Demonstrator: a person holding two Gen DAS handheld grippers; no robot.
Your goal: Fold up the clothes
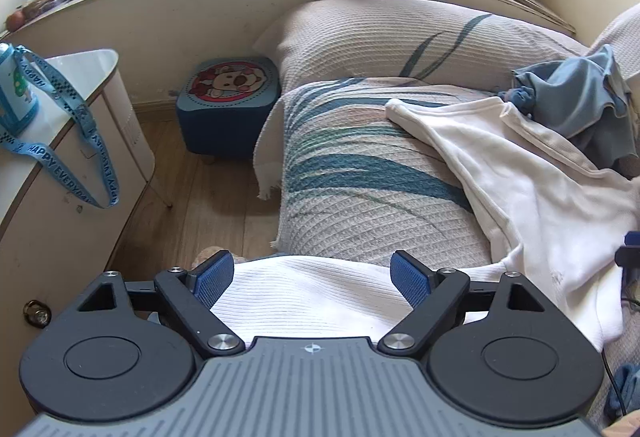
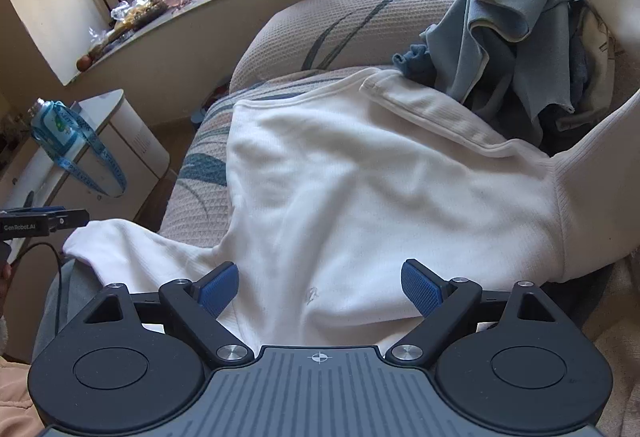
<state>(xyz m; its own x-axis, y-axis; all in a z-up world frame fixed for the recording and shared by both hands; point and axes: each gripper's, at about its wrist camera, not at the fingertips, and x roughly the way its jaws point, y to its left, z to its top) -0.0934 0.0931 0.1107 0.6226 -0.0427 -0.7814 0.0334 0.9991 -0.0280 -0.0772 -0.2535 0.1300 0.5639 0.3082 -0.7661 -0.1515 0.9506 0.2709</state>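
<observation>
Fingers (image 2: pixel 422 287) of both grippers spread wide over the white shirt (image 2: pixel 360 177).

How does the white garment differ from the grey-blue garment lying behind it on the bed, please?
The white garment lies spread fairly flat across the bed, while the grey-blue garment sits bunched in a crumpled heap. The white garment reaches right up to the grippers; the grey-blue garment lies farther back, by the pillow. The white garment covers more of the bed. Both remain unfolded.
</observation>
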